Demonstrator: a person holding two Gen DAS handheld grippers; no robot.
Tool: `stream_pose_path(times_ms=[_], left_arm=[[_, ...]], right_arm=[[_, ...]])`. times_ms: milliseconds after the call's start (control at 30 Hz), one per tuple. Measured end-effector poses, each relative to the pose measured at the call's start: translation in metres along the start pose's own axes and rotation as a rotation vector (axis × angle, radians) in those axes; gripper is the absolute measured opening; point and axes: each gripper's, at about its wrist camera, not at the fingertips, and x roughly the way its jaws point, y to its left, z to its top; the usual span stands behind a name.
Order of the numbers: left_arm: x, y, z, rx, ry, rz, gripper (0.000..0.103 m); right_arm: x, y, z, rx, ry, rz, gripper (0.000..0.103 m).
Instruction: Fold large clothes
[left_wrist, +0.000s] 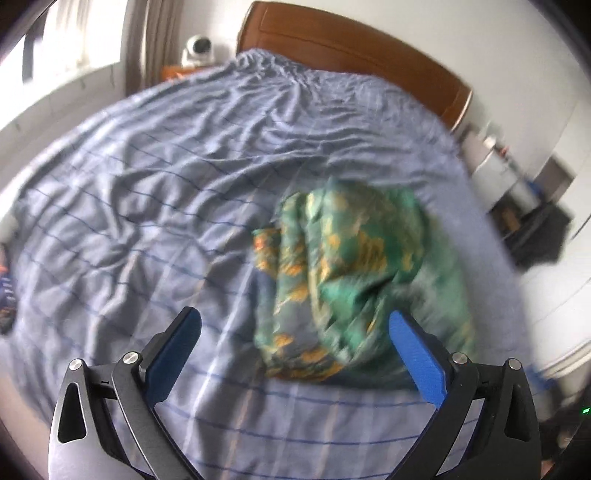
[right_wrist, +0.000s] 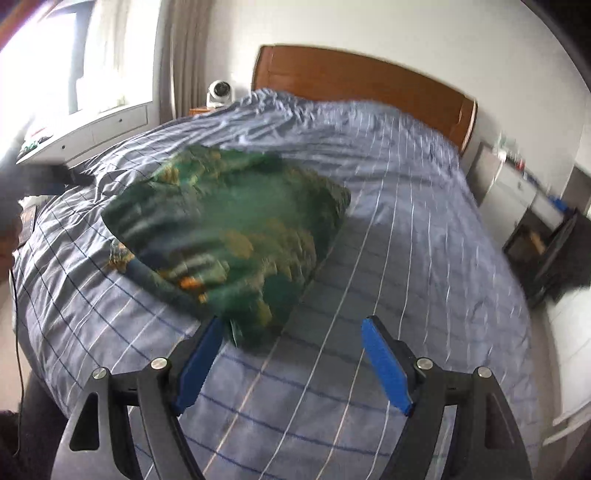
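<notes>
Apparently the fold is nearly done: the green patterned garment (left_wrist: 343, 280) lies bundled on the bed (left_wrist: 147, 184), both the left gripper (left_wrist: 295, 325) and right gripper (right_wrist: 293, 328) spread wide and empty, so next comes tidying its loose edges.

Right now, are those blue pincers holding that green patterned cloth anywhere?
No. Both the left gripper and the right gripper stand open and empty; the green garment lies bundled on the bed.

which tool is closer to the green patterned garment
Left, narrowly. The left tool stands open with the green patterned garment bunched just ahead between its fingers. The right tool is open too, the garment off past its left finger.
</notes>
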Motion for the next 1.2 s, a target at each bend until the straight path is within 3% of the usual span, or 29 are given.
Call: stream_pose_path(times_ms=[167,233,333,500,733,867,933,967,1033,1133,1200], left_arm=[[0.032,-0.011,0.034,0.002,0.108,-0.165,0.102],[0.050,-0.014,0.044,-0.026,0.135,-0.199,0.102],[0.081,-0.012,0.052,-0.055,0.163,-0.158,0.102],[0.146,-0.001,0.034,-0.060,0.310,-0.105,0.101],[0.163,0.018,0.017,-0.109,0.297,-0.209,0.103],[0.175,0.022,0.014,-0.103,0.310,-0.234,0.103],[0.186,0.030,0.012,-0.162,0.348,-0.296,0.103],[0.195,0.037,0.008,-0.216,0.380,-0.354,0.103],[0.203,0.042,0.006,-0.247,0.386,-0.401,0.103],[0.204,0.036,0.004,-0.239,0.367,-0.388,0.103],[0.201,0.022,0.004,-0.197,0.365,-0.351,0.101]], right_arm=[[0.014,-0.025,0.002,0.184,0.049,0.142,0.080],[0.019,-0.030,0.005,0.236,0.058,0.196,0.080],[0.028,-0.038,0.012,0.293,0.072,0.253,0.080],[0.053,-0.058,0.019,0.403,0.078,0.336,0.080],[0.125,-0.092,0.015,0.613,0.109,0.524,0.080],[0.178,-0.090,0.010,0.684,0.155,0.677,0.080],[0.199,-0.081,0.008,0.696,0.158,0.732,0.084],[0.203,-0.079,0.008,0.707,0.149,0.750,0.092],[0.216,-0.073,0.012,0.732,0.148,0.765,0.095],[0.230,-0.063,0.024,0.709,0.181,0.727,0.093],[0.227,-0.048,0.039,0.611,0.186,0.653,0.091]])
